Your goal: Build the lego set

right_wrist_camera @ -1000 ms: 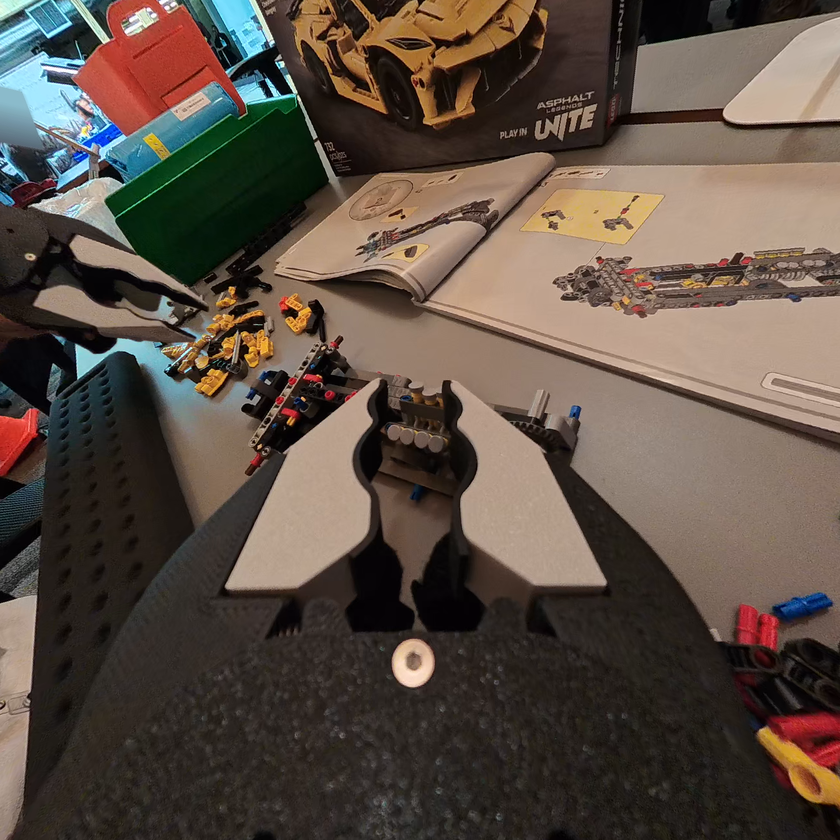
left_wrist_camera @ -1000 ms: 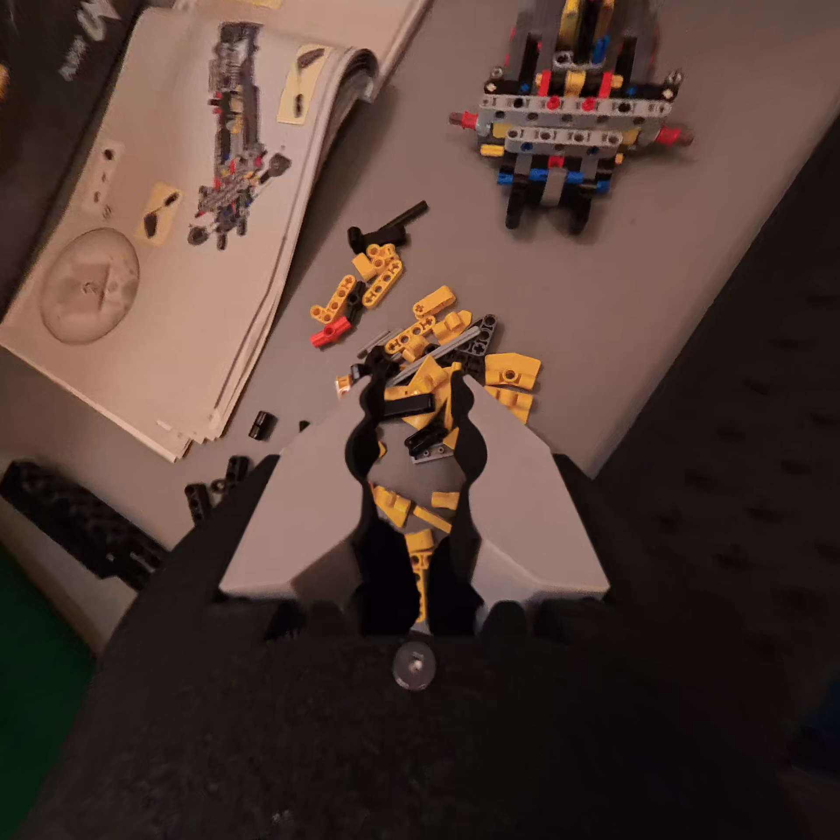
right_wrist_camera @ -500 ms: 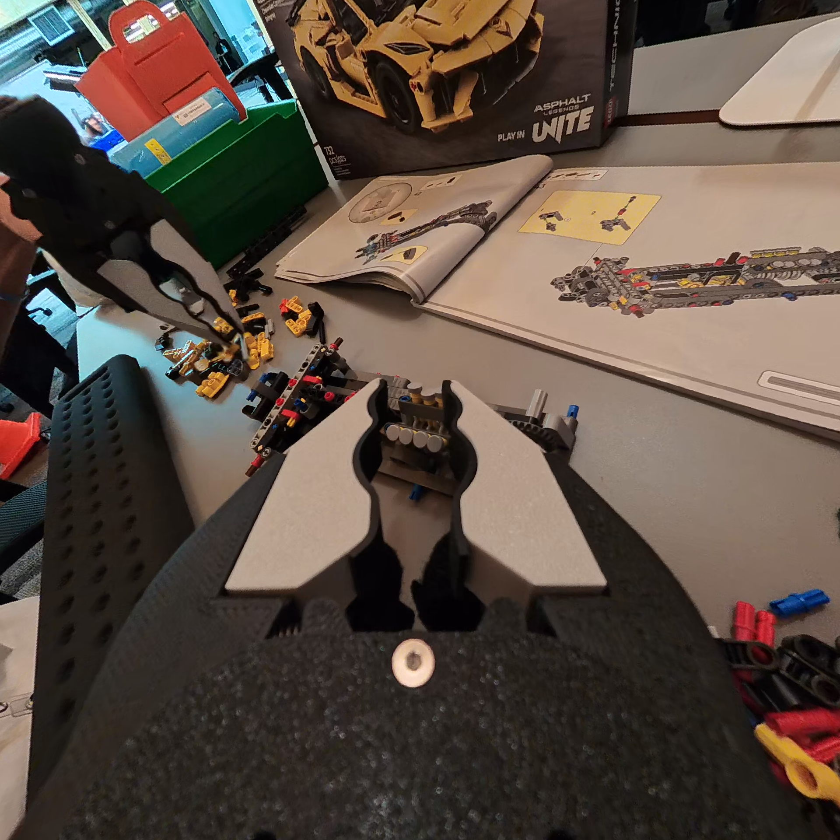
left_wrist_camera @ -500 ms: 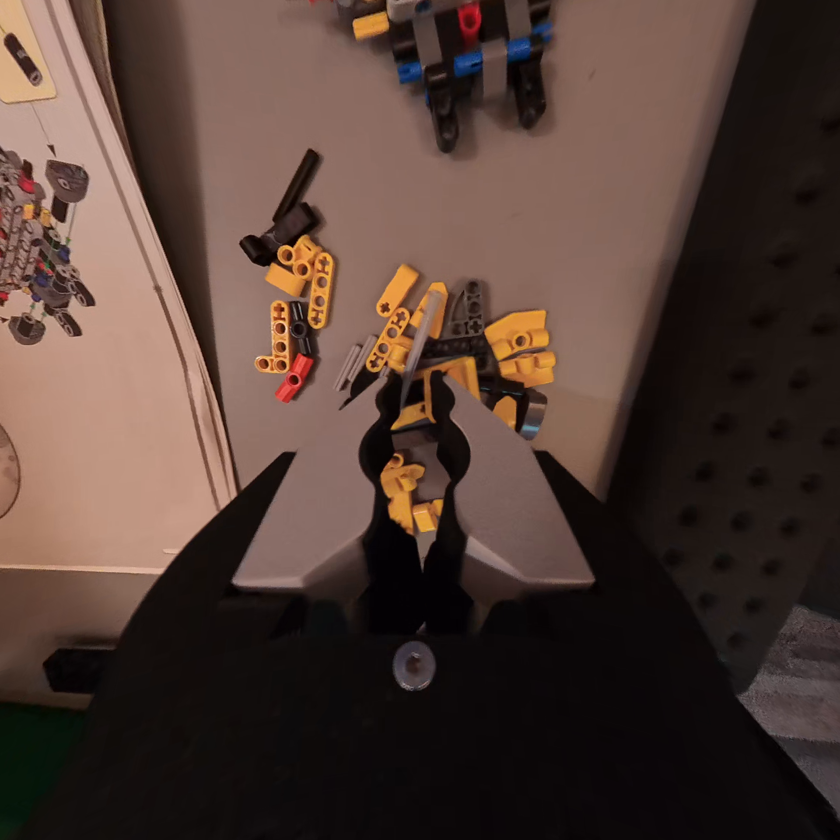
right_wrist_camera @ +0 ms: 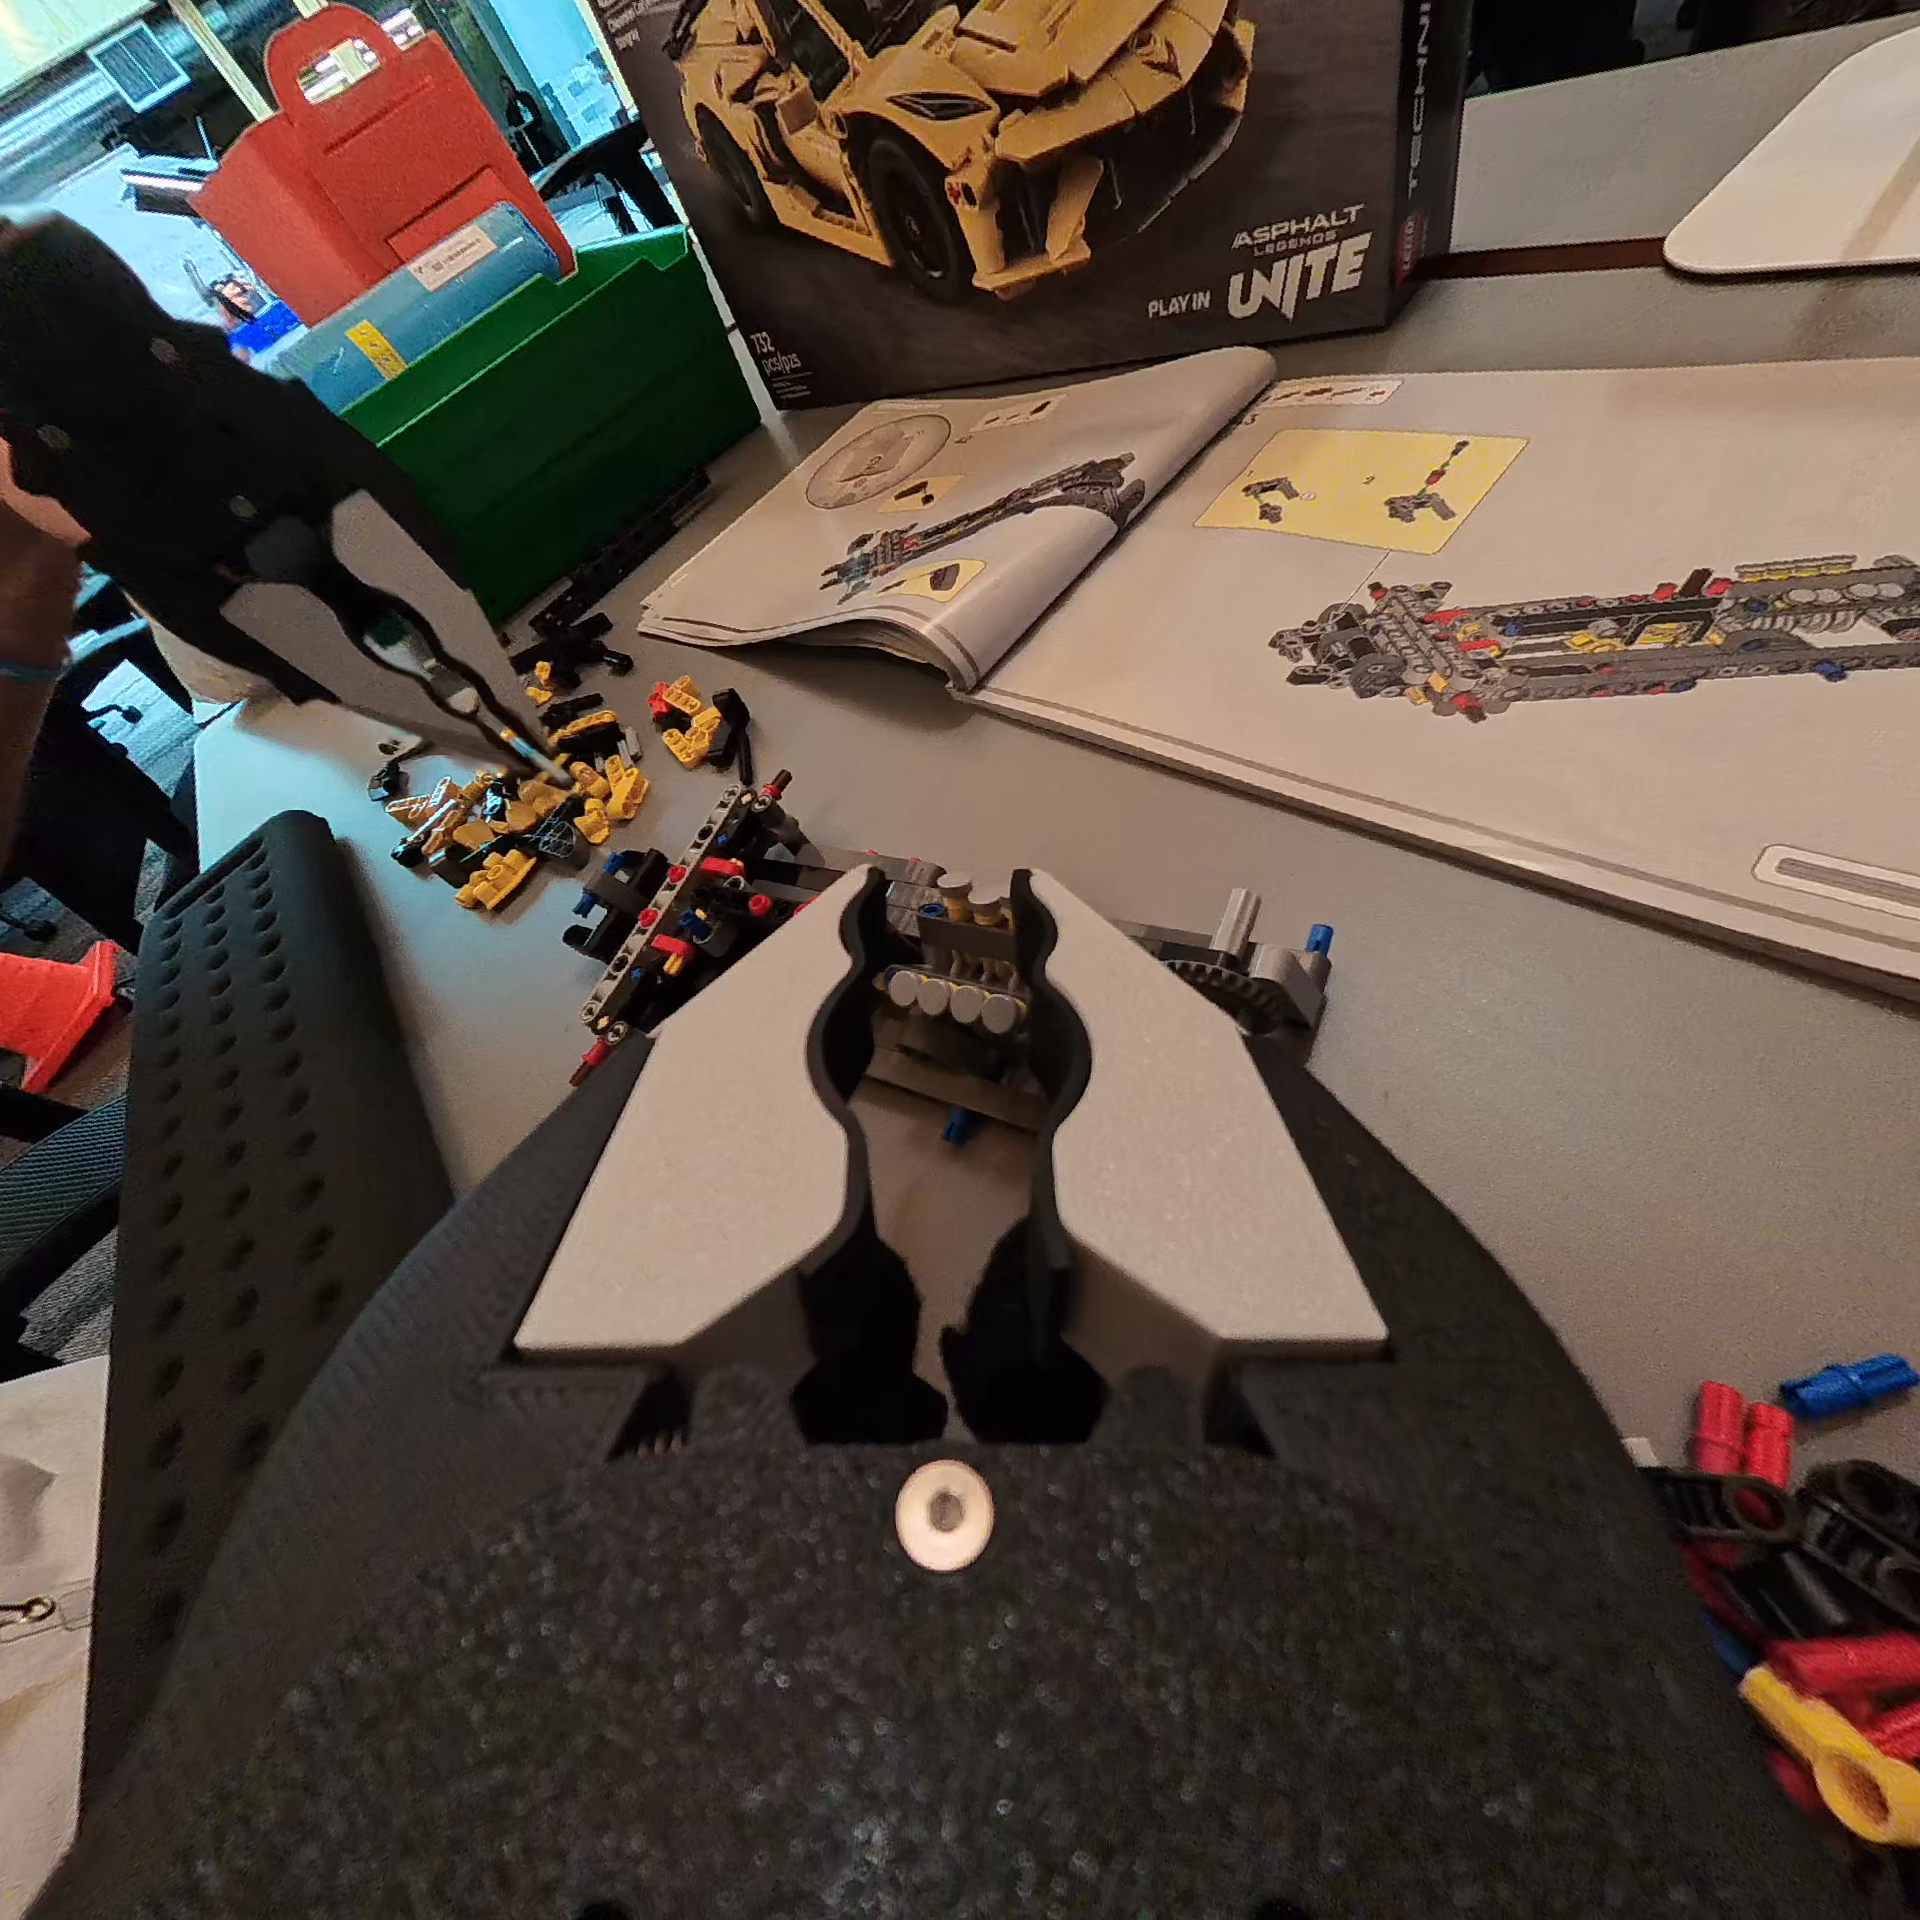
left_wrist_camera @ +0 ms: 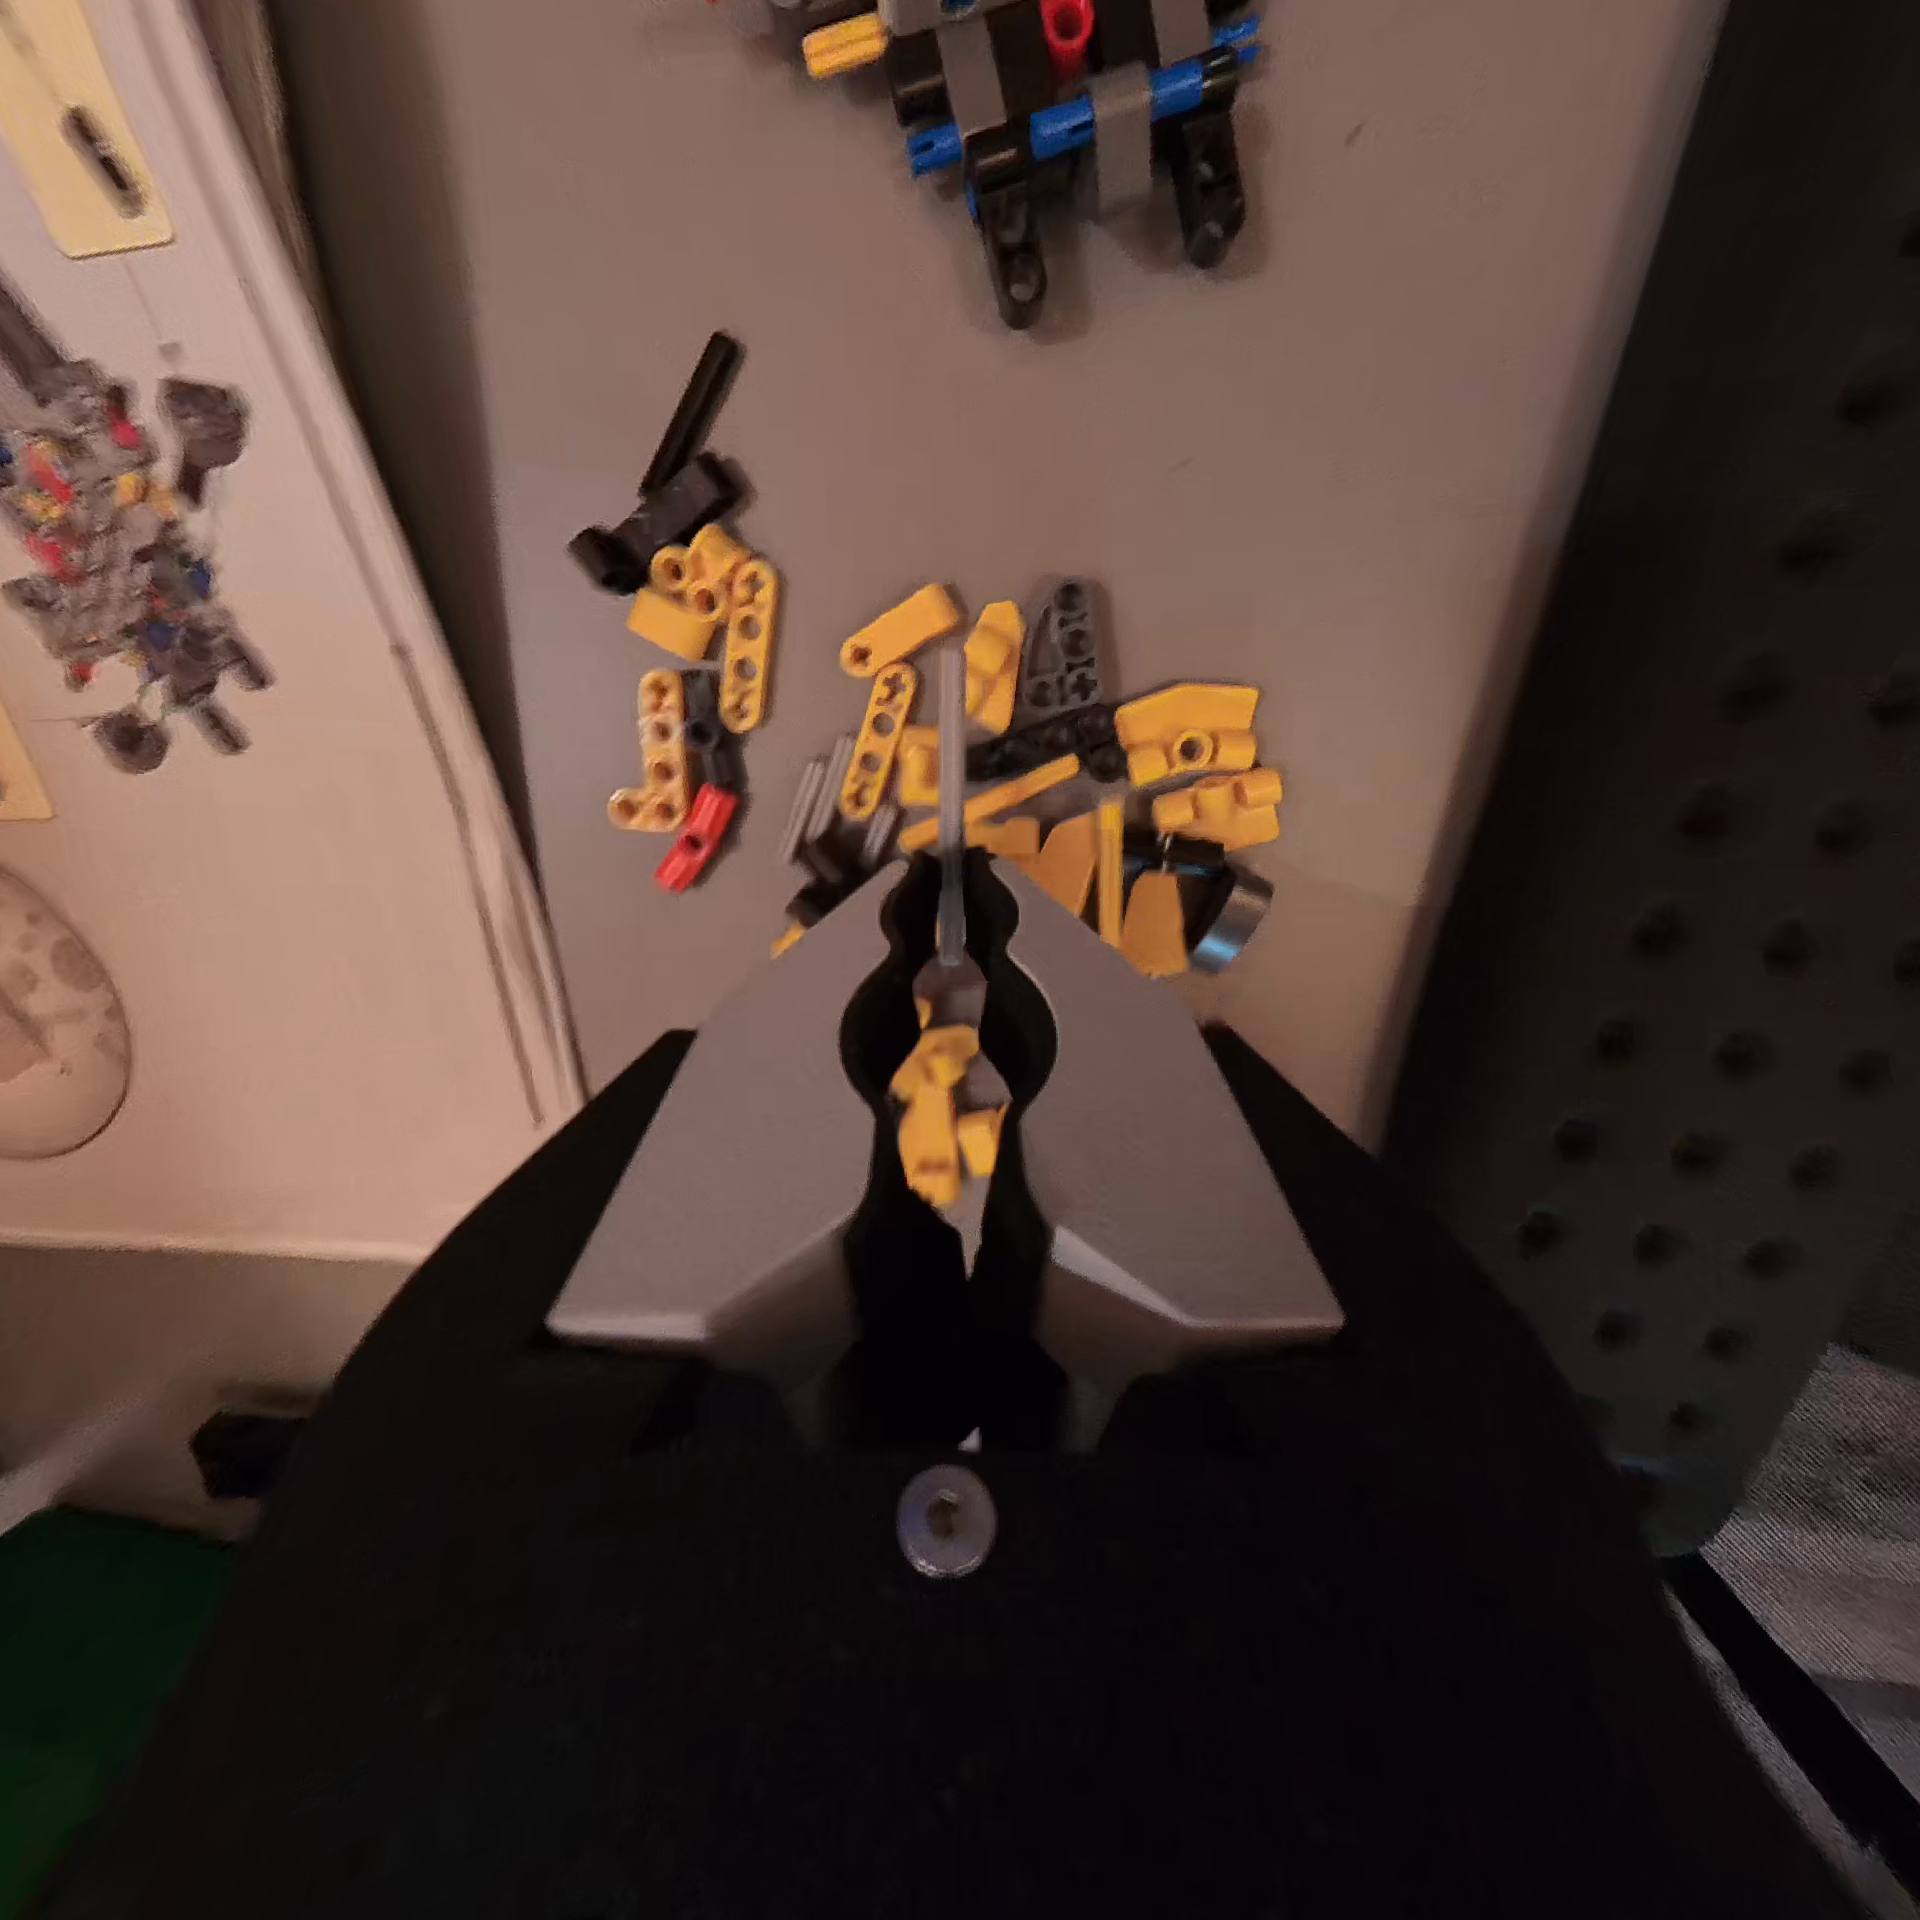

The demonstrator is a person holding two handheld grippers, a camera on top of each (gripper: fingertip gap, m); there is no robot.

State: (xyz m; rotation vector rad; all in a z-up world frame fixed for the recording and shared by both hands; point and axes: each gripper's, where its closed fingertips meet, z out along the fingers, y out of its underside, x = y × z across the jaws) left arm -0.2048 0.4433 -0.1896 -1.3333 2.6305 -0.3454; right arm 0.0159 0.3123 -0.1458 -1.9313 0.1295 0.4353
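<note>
Left claw [left_wrist_camera: 948, 883] now closed on a thin grey rod [left_wrist_camera: 950, 769], tips nearly together, rod sticking out ahead over the yellow parts pile [left_wrist_camera: 1049, 769]; a second ago wide open above the same pile, half a second ago narrowing around the rod. Slight blur in the left wrist view, so likely moving. Cannot tell whether the rod is clear of the pile or resting on it; from the right wrist view, left claw tips sit right down at the pile on the desk [right_wrist_camera: 1507, 1122], tilted steeply. Small side cluster of yellow, black and red pieces [left_wrist_camera: 691, 675] untouched, just beside the open instruction book [left_wrist_camera: 343, 831]. Right claw [right_wrist_camera: 945, 894] unchanged across all three moments: open, empty, parked just above the part-built chassis [right_wrist_camera: 717, 904], cylinder row visible between the jaws. Chassis well apart from the pile, near end visible at the top of the left wrist view. Spare red, blue and black pins [right_wrist_camera: 1787, 1496] at the right edge, box [right_wrist_camera: 1039, 187] behind the book. Reading: pick done or nearly, build itself early, body panels all loose. Likely next: lift clean, carry rod to chassis. Risk: thin rod pivoting in the grip, or dragging neighbouring pieces out of the pile.
</note>
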